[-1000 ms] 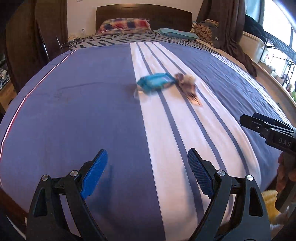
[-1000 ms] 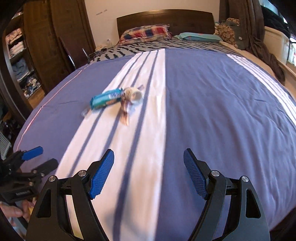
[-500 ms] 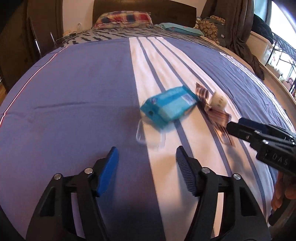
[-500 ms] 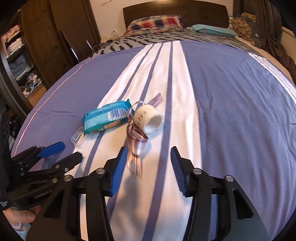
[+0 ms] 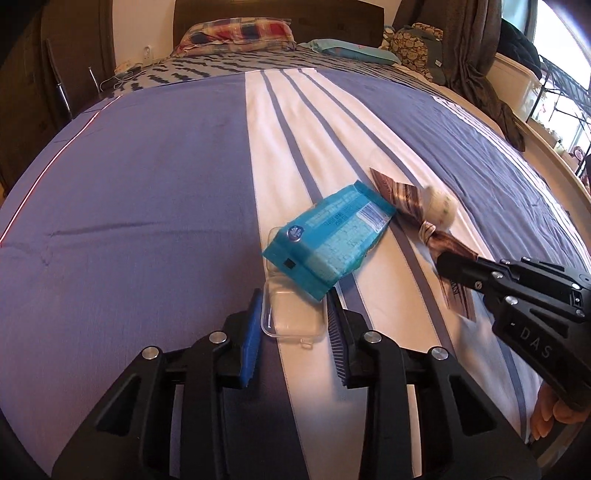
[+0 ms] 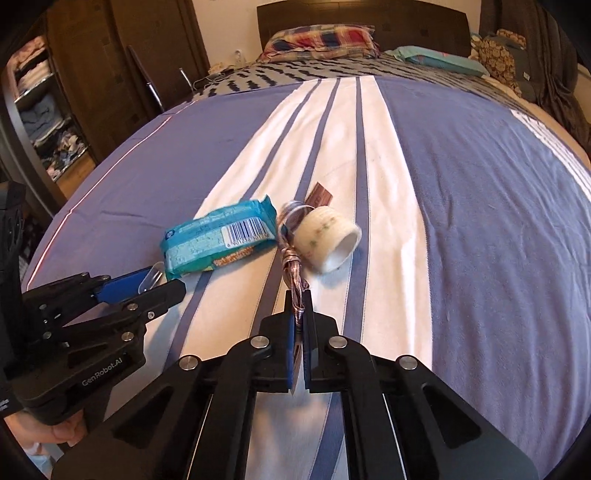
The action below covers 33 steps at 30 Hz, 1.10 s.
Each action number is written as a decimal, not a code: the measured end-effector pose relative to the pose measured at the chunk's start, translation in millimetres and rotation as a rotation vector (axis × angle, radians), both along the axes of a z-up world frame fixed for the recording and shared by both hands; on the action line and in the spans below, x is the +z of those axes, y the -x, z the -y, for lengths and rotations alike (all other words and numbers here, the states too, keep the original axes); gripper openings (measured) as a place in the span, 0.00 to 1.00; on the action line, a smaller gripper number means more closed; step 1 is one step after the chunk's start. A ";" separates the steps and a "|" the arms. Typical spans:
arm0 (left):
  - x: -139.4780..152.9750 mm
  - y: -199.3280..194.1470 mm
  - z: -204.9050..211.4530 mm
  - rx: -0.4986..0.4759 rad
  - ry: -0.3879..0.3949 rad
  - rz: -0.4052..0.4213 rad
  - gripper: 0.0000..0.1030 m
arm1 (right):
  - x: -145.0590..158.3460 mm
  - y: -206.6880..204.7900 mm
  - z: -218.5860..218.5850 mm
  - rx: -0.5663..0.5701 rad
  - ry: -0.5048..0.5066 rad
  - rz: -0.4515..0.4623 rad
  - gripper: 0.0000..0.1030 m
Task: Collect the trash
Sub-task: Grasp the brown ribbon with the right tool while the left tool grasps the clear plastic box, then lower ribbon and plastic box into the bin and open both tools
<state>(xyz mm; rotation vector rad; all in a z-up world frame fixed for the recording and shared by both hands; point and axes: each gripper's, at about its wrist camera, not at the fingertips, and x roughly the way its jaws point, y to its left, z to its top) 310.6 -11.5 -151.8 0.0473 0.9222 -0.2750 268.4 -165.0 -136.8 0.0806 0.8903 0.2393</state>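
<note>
On the striped bedspread (image 5: 147,192) lie a teal snack packet (image 5: 328,240), a clear plastic tray (image 5: 291,314) sticking out from under it, a twisted brown wrapper (image 5: 410,201) and a white paper cup (image 5: 441,208) on its side. My left gripper (image 5: 295,314) is shut on the clear tray, one pad on each side. My right gripper (image 6: 299,314) is shut on the near end of the brown wrapper (image 6: 291,269), with the cup (image 6: 328,240) just beyond and the teal packet (image 6: 218,236) to its left.
A plaid pillow (image 5: 236,35) and a teal pillow (image 5: 351,51) lie at the headboard. Dark curtains and a window (image 5: 554,74) are on the right, a wardrobe with shelves (image 6: 48,110) on the left. The bed's near edge is just below both grippers.
Both grippers moved forward to the trash and shut: the left on the clear tray, the right on the brown wrapper.
</note>
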 end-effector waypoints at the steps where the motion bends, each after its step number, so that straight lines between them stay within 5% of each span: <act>1: 1.0 8.2 -1.1 -0.001 0.005 -0.001 0.31 | 1.9 4.4 1.1 0.000 0.002 0.006 0.04; 33: 91.8 260.1 19.3 -0.082 0.067 0.202 0.31 | 68.0 240.2 48.8 -0.005 -0.058 0.195 0.04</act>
